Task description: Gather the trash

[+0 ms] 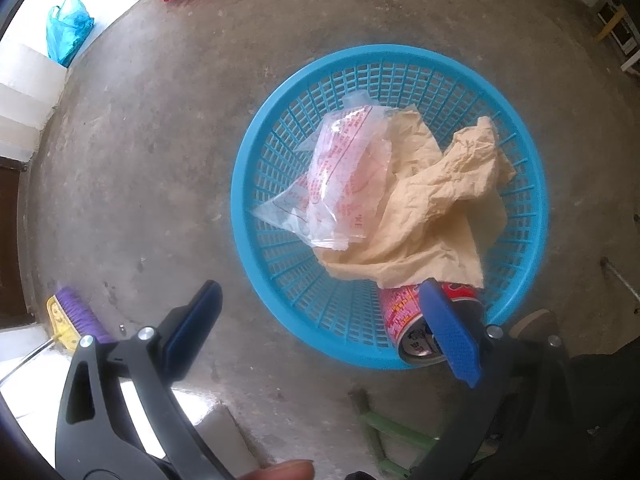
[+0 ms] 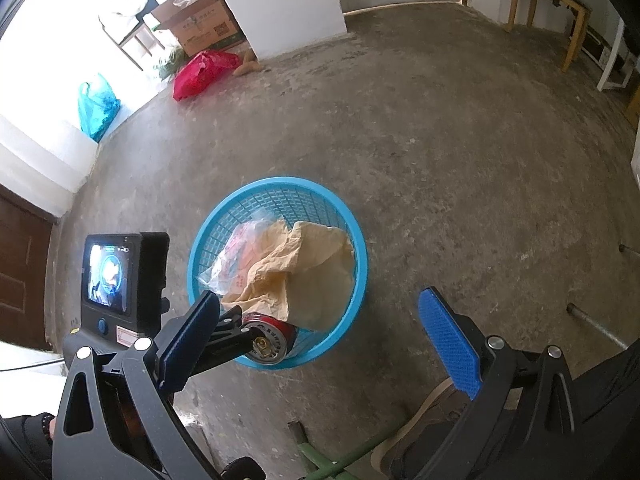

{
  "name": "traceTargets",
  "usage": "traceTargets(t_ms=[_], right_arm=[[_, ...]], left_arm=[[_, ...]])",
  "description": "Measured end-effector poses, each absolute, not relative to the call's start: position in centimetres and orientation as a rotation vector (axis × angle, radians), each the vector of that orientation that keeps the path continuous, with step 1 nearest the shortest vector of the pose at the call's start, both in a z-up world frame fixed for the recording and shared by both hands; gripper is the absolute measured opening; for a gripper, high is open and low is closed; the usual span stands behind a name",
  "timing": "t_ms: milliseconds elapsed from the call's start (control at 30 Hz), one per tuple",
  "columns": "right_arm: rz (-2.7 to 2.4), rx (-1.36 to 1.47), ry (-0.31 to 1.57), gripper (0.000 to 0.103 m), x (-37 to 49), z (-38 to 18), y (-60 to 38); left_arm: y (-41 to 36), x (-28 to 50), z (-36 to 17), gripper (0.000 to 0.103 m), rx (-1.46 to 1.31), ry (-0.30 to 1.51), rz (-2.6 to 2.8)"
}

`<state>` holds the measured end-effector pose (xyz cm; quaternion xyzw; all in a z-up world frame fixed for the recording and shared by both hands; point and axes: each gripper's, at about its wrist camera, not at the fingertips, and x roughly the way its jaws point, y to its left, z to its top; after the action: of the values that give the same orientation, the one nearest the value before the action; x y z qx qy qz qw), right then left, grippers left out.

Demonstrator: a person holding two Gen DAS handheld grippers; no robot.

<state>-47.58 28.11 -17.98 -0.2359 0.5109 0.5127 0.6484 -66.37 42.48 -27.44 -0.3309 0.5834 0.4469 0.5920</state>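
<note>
A blue mesh basket [image 1: 256,152] stands on the concrete floor. Inside it lie a clear plastic bag with red print [image 1: 344,176], a crumpled tan paper [image 1: 436,204] and a red can [image 1: 400,312] on its side at the near rim. My left gripper [image 1: 320,286] hovers open over the basket's near edge, its right finger [image 1: 452,336] just in front of the can, with nothing held. In the right wrist view the basket [image 2: 360,248] sits ahead, with the can [image 2: 268,340] at its near rim. My right gripper [image 2: 320,294] is open and empty above it.
A red bag [image 2: 200,72], a teal bag [image 2: 96,106] and a cardboard box [image 2: 200,20] lie at the far left wall, near a seated person [image 2: 124,0]. A purple broom [image 1: 76,316] lies left. A green frame [image 1: 384,432], a shoe [image 2: 424,420] and a metal pipe [image 2: 596,326] are close.
</note>
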Motion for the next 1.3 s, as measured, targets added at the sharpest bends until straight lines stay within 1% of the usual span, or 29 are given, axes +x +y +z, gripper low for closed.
traceTargets(t_ms=[1300], right_arm=[[1.153,-0.572,1.182,0.097,-47.75,-18.73,28.37]], left_arm=[[42.72,-65.82,-27.49,0.095,-0.789,1.353,0.992]])
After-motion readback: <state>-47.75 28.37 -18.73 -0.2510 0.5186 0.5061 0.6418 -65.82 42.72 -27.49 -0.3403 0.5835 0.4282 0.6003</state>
